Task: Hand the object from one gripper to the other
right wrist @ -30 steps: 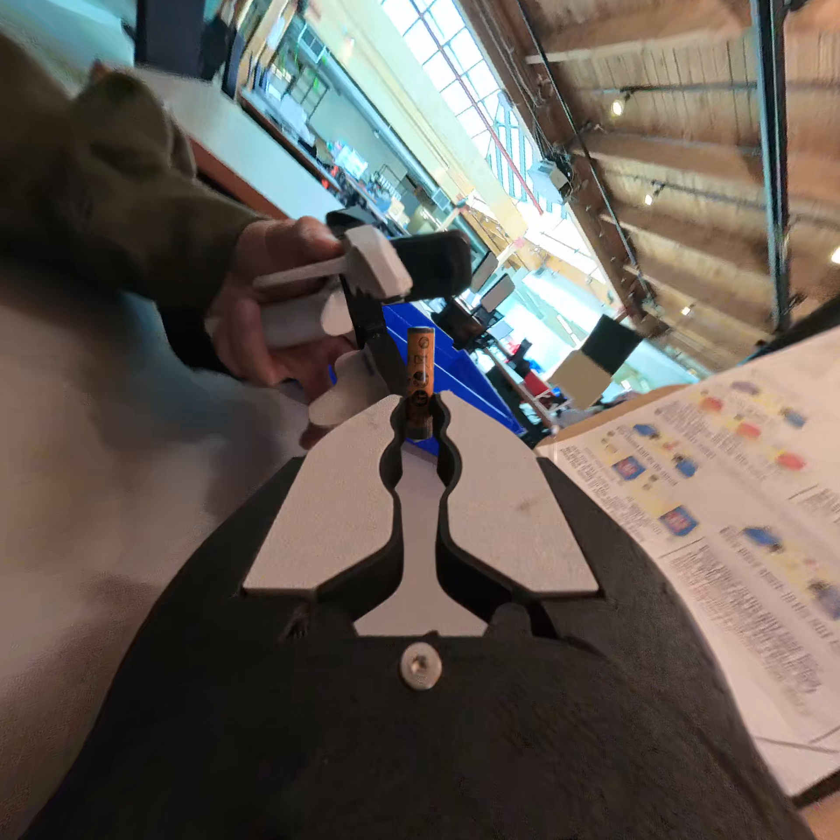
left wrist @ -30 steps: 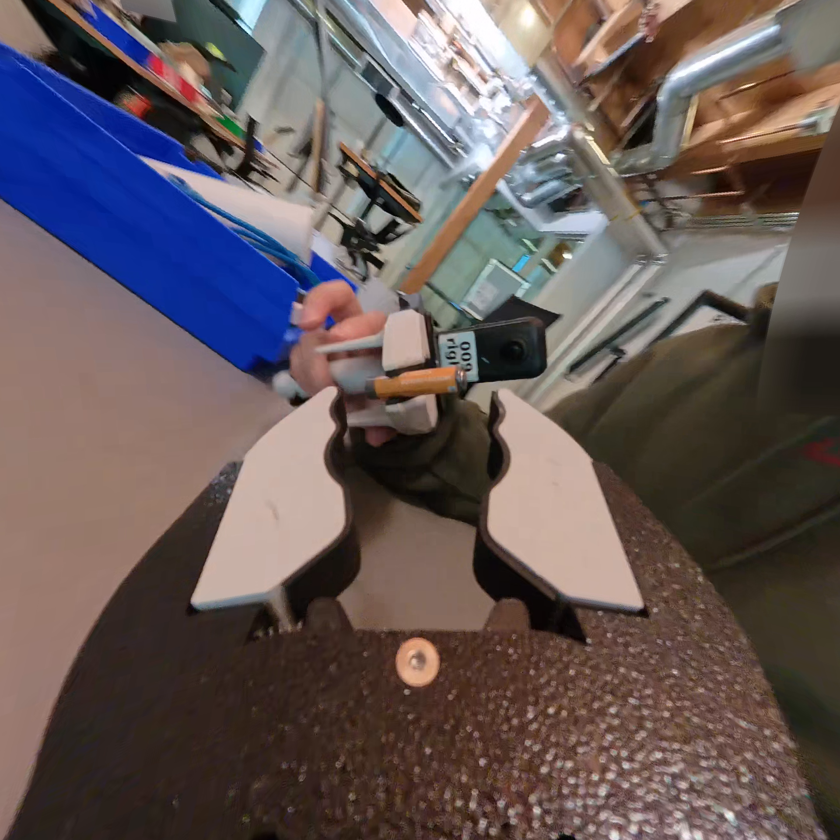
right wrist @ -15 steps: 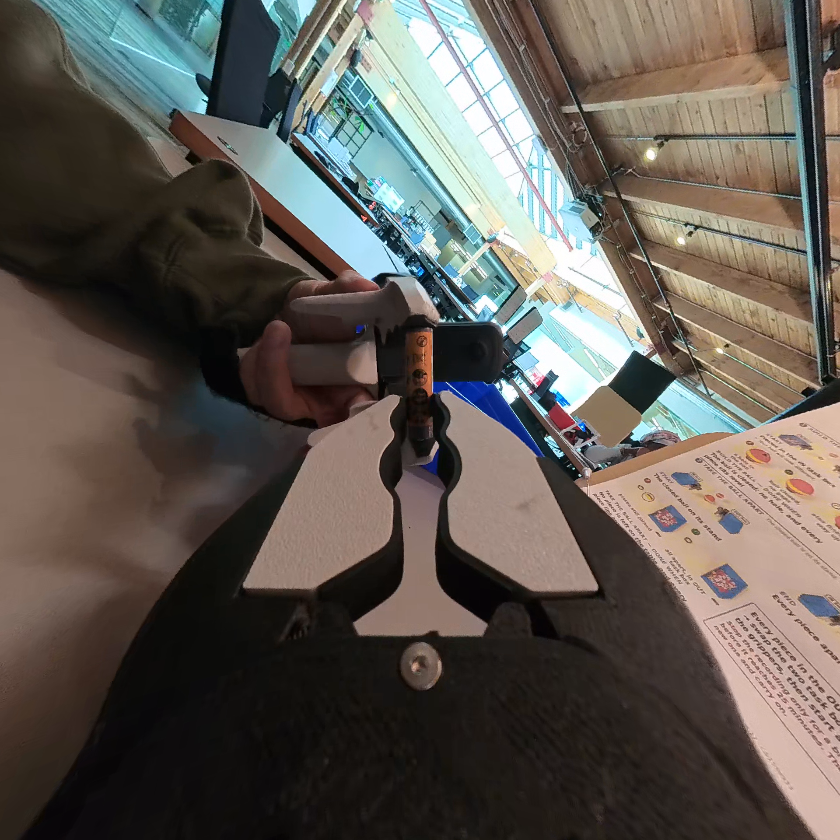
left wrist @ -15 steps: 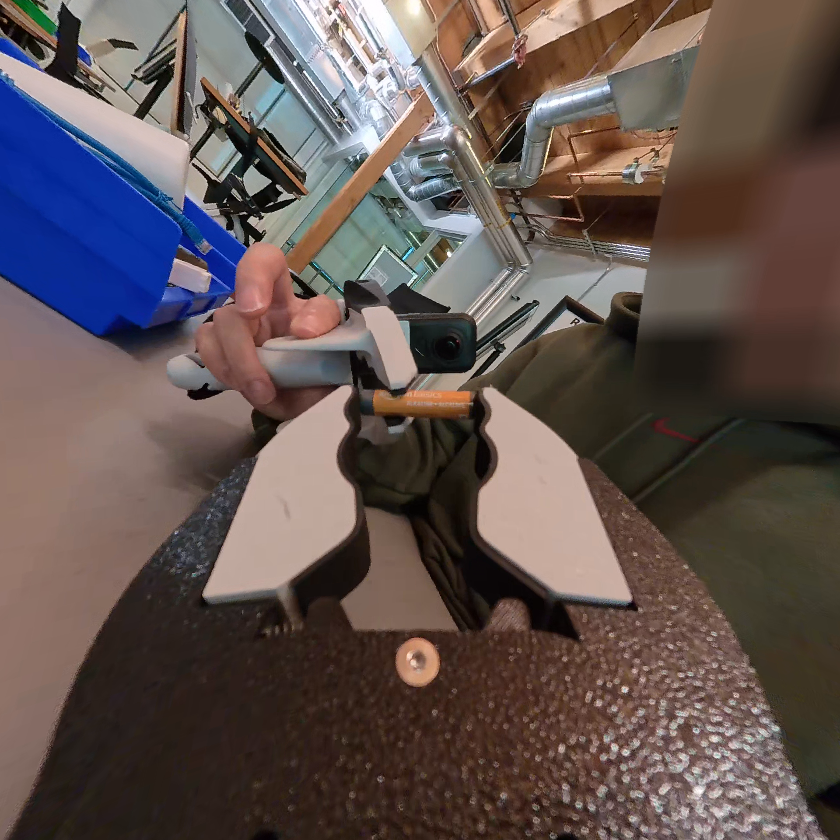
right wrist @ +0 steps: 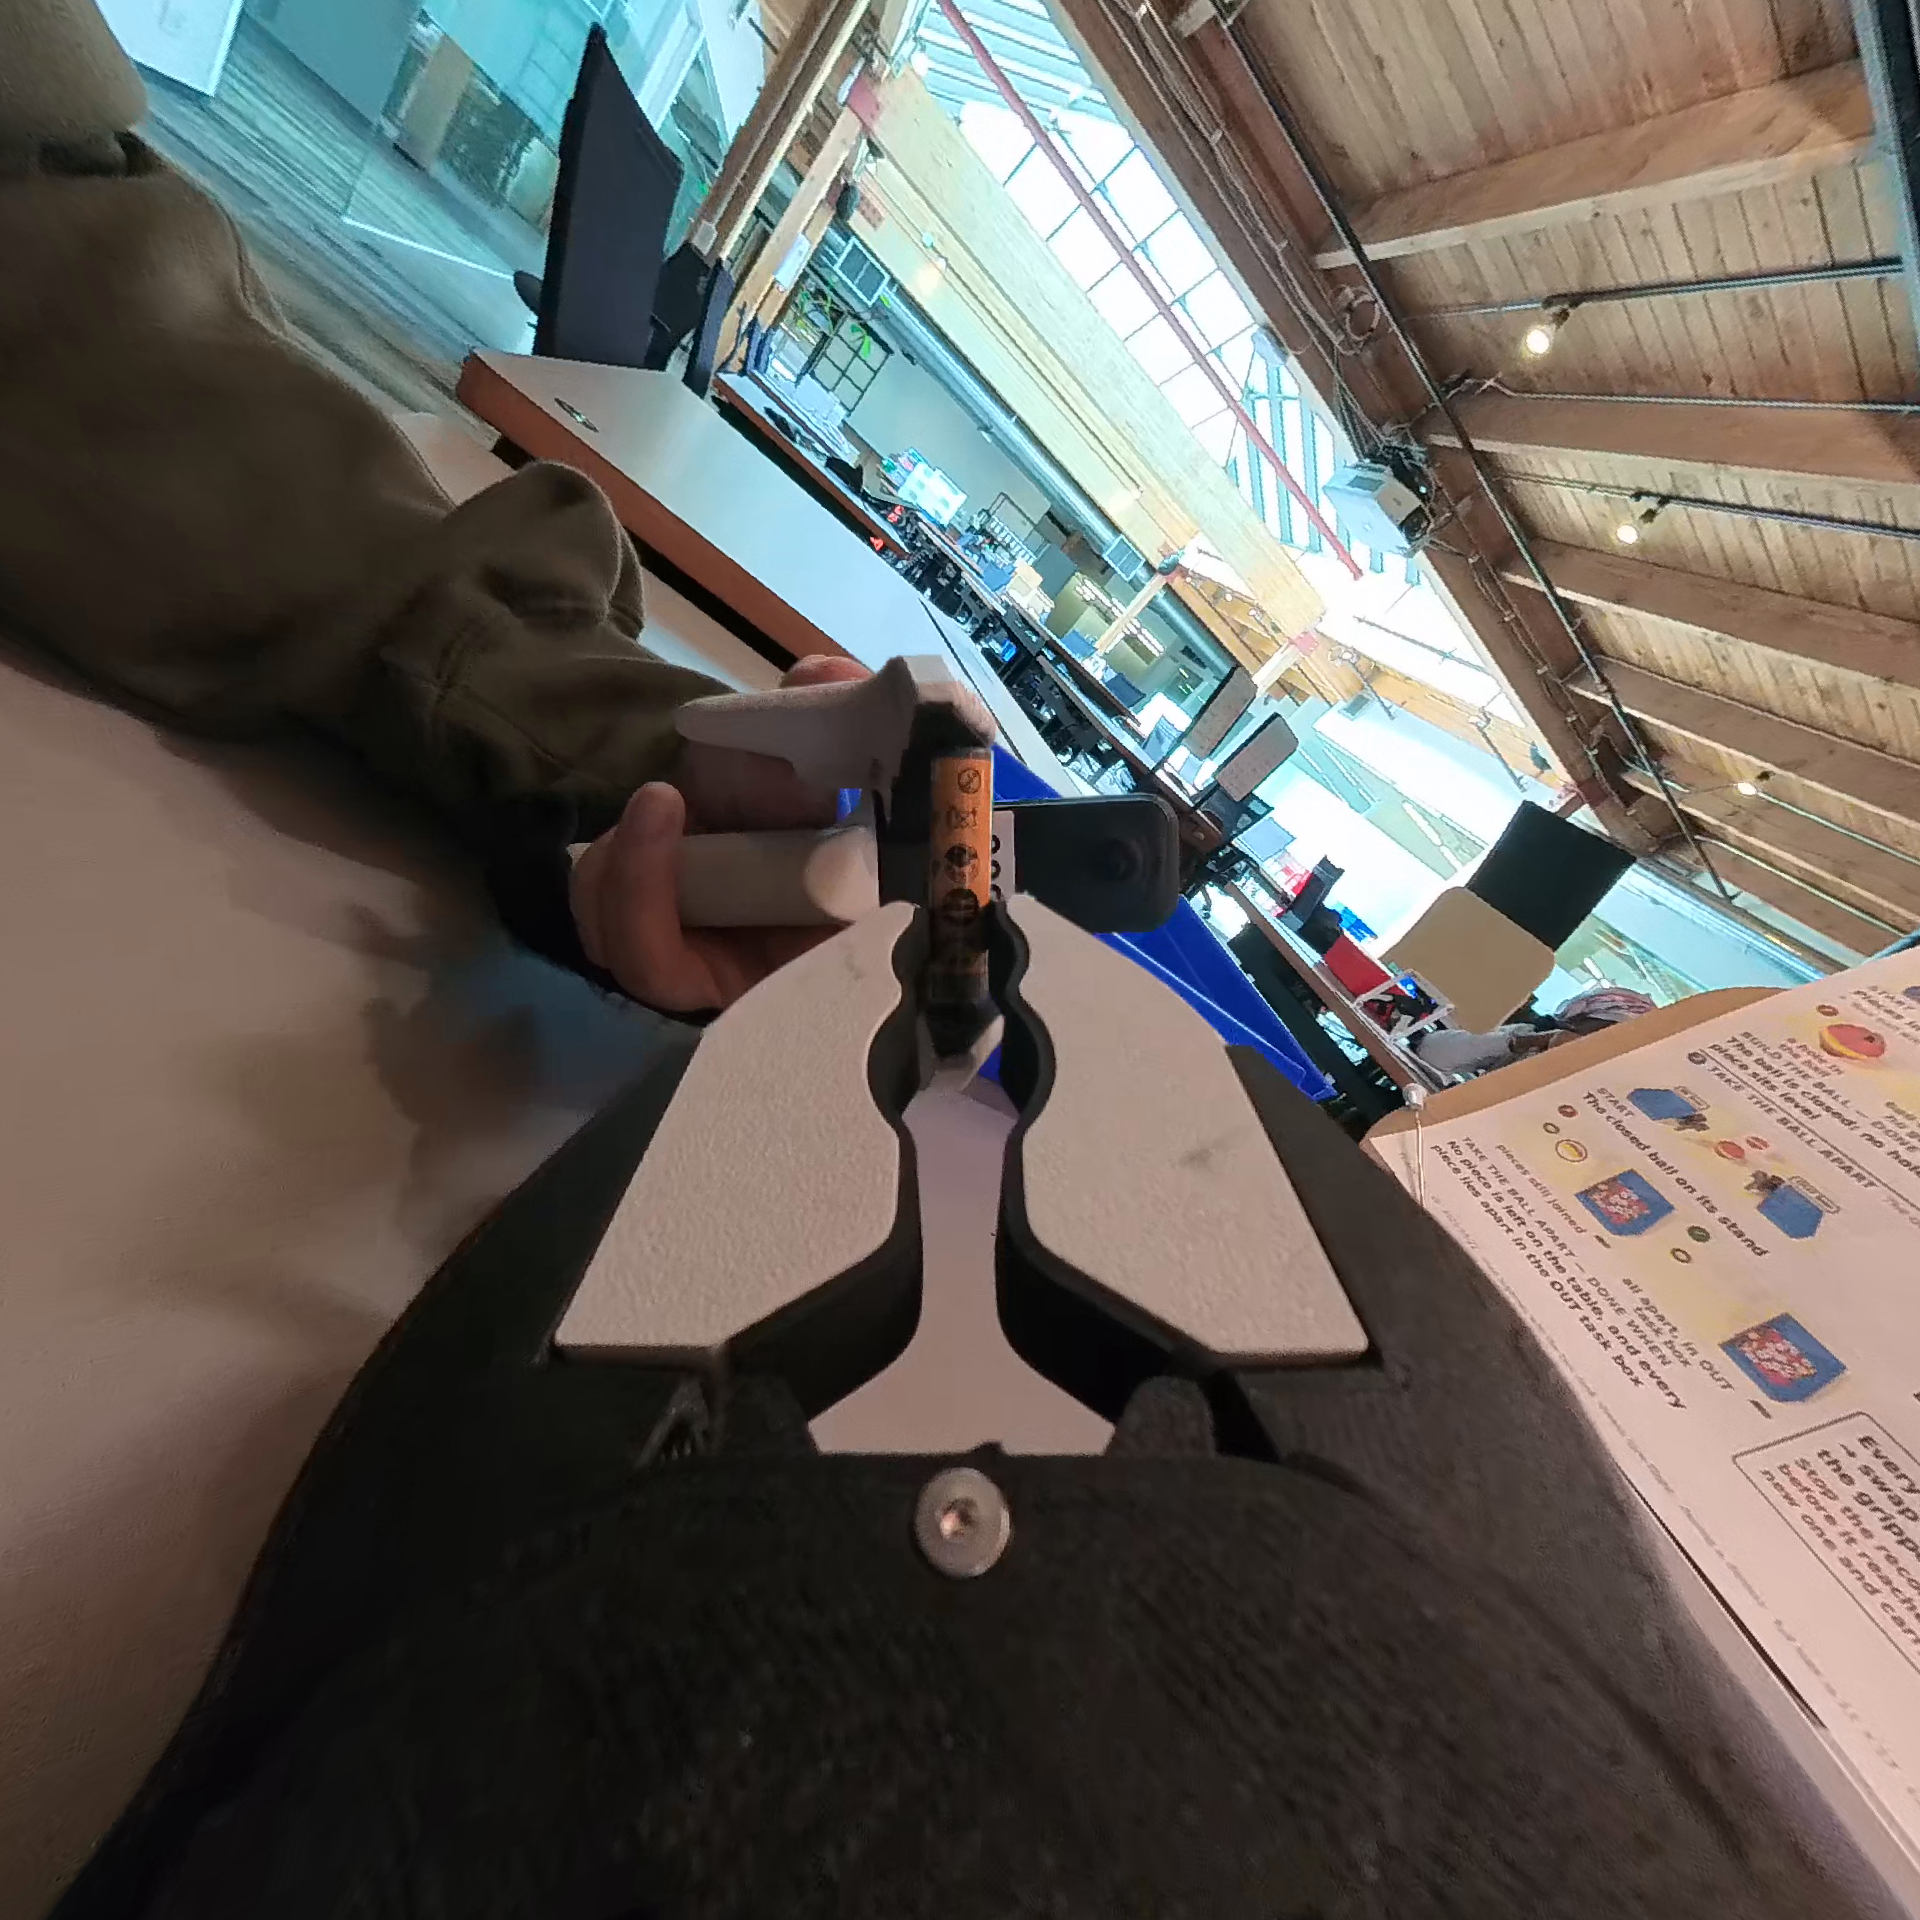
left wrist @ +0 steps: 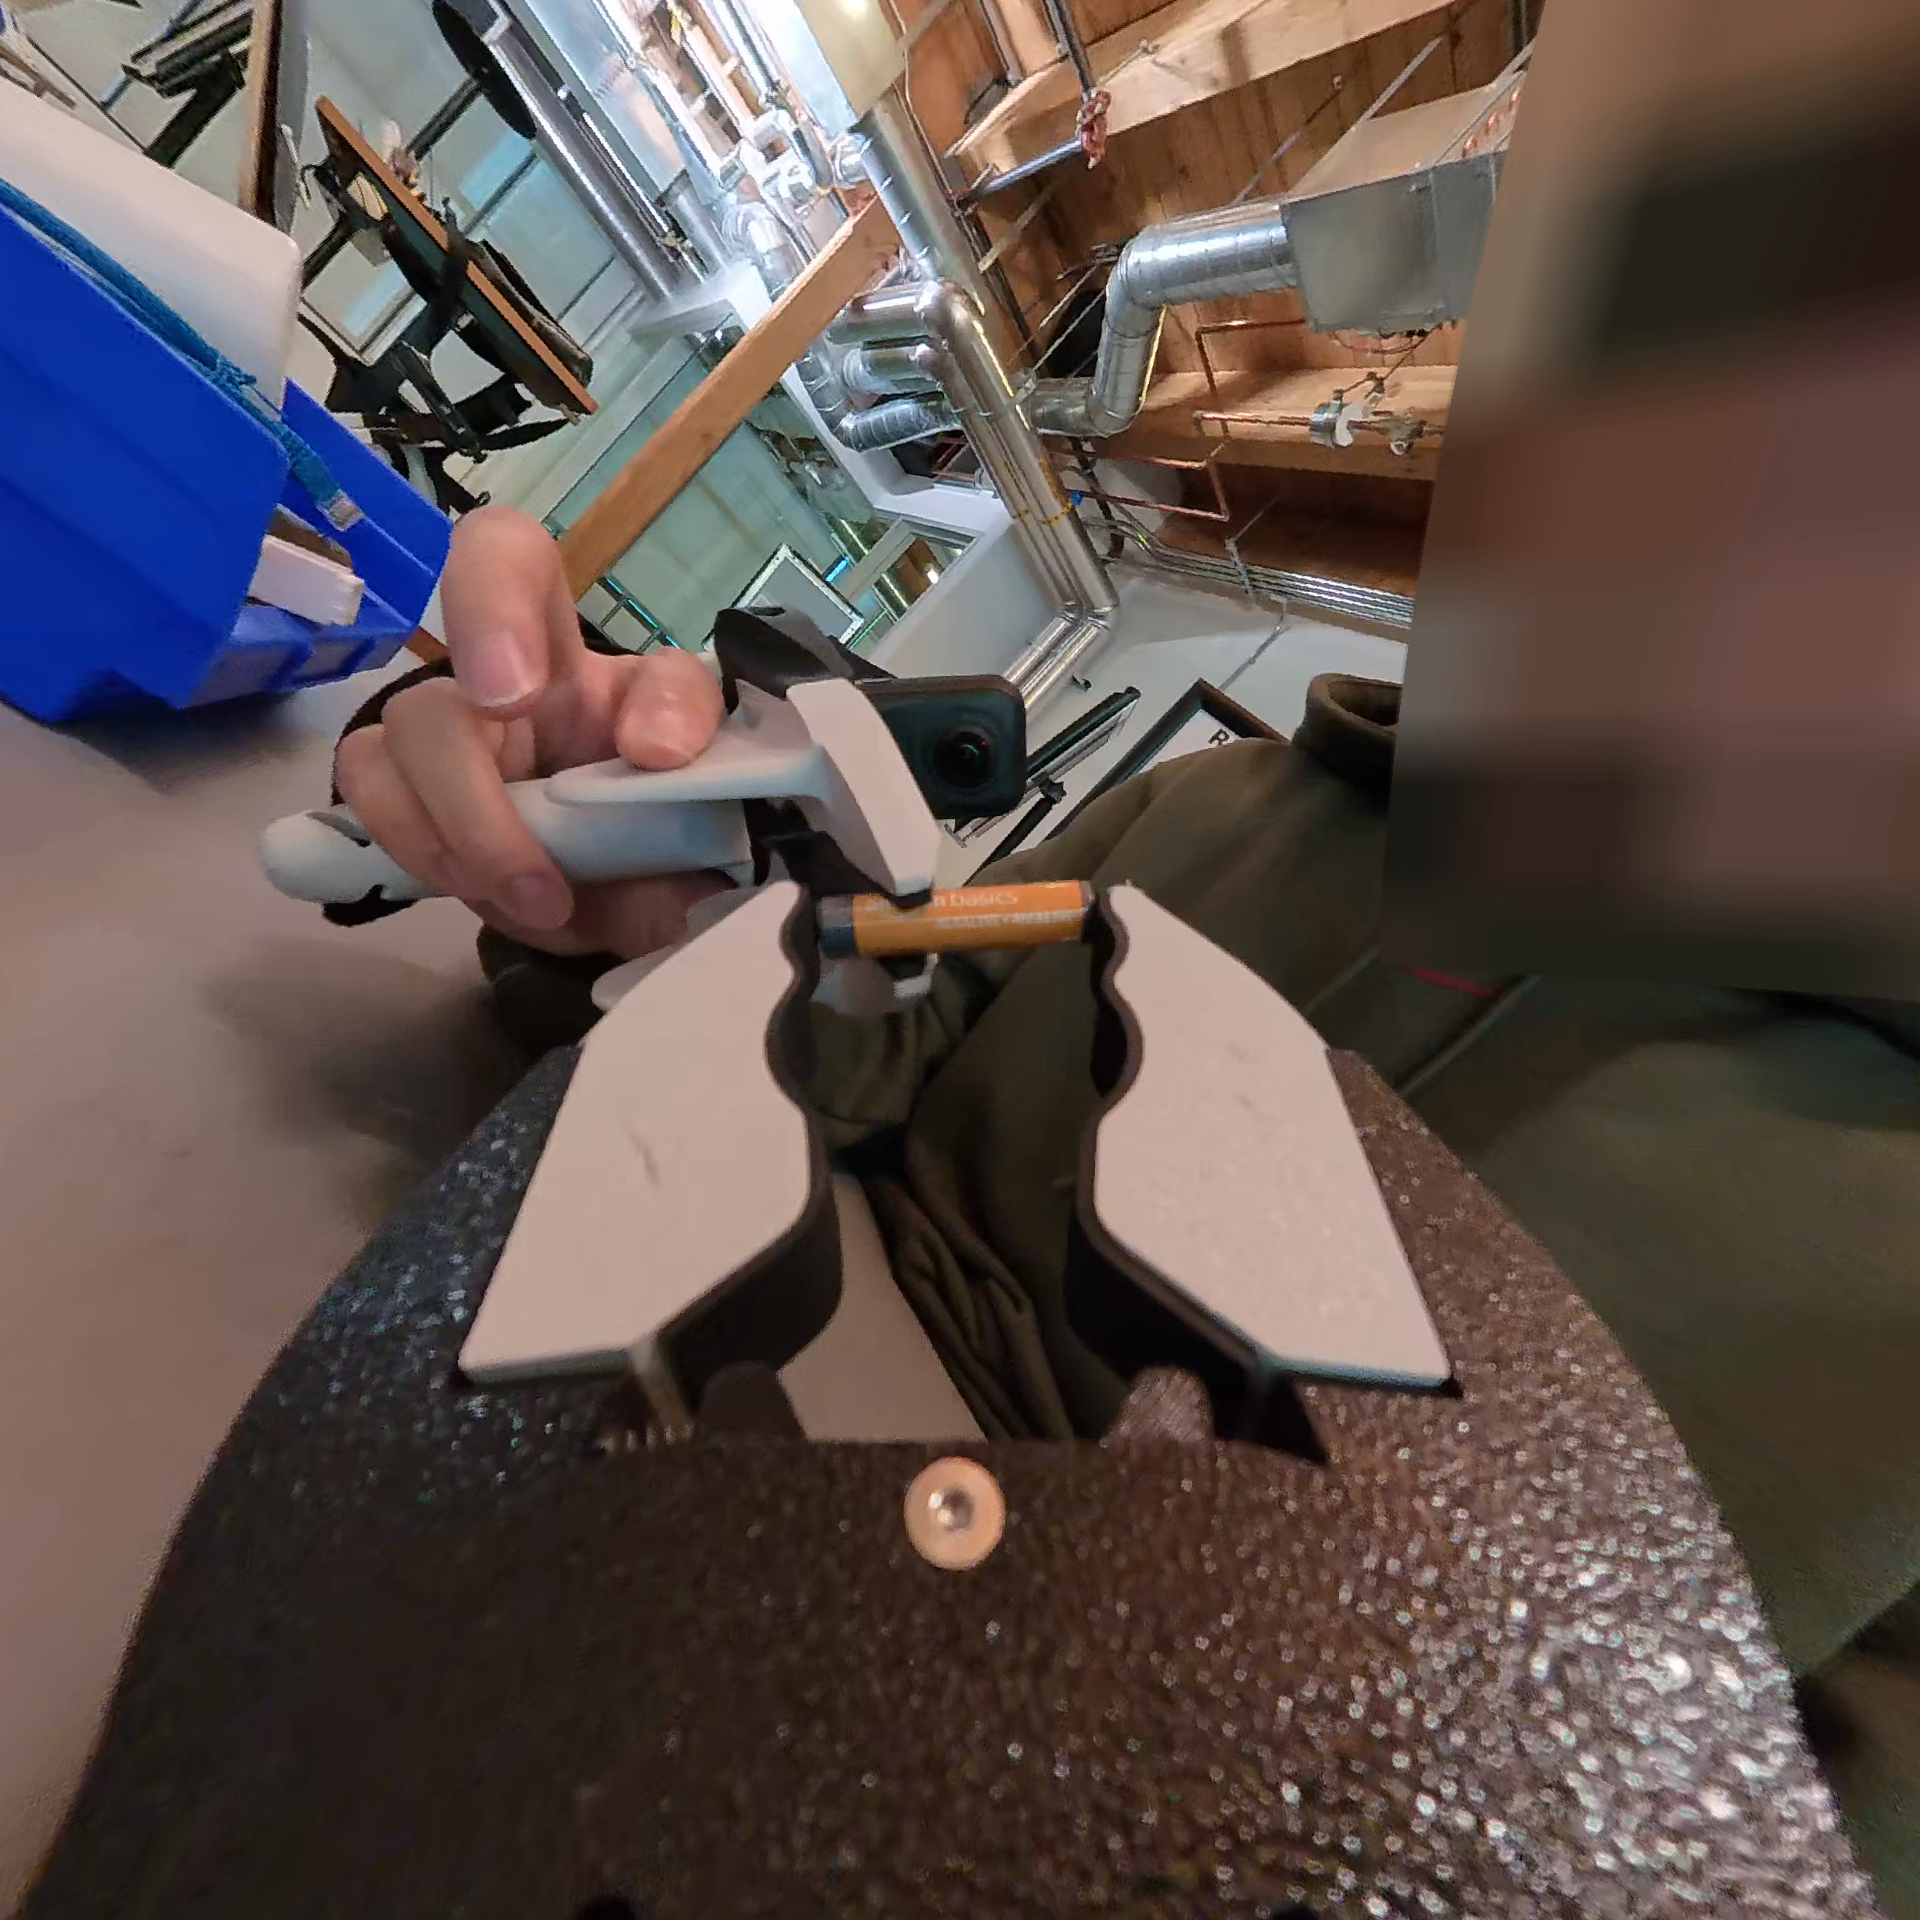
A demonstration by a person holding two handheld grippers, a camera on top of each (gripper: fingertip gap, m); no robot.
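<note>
The battery [right wrist: 958, 904], orange with a dark end, is pinched by its lower end between the nearly closed tips of the right gripper [right wrist: 961, 977], standing straight out from them. Its free length lies crosswise between the wide-open tips of the left gripper [left wrist: 951, 930], whose fingers [left wrist: 665, 1153] flank it without clearly gripping, one end close to the right-hand fingertip. Around them are the person's hand [left wrist: 520, 790] on the right gripper's grey handle, an olive sleeve [right wrist: 312, 582], a blue bin [left wrist: 135, 540] on the grey table [left wrist: 156, 1091] and a printed sheet [right wrist: 1704, 1247].
</note>
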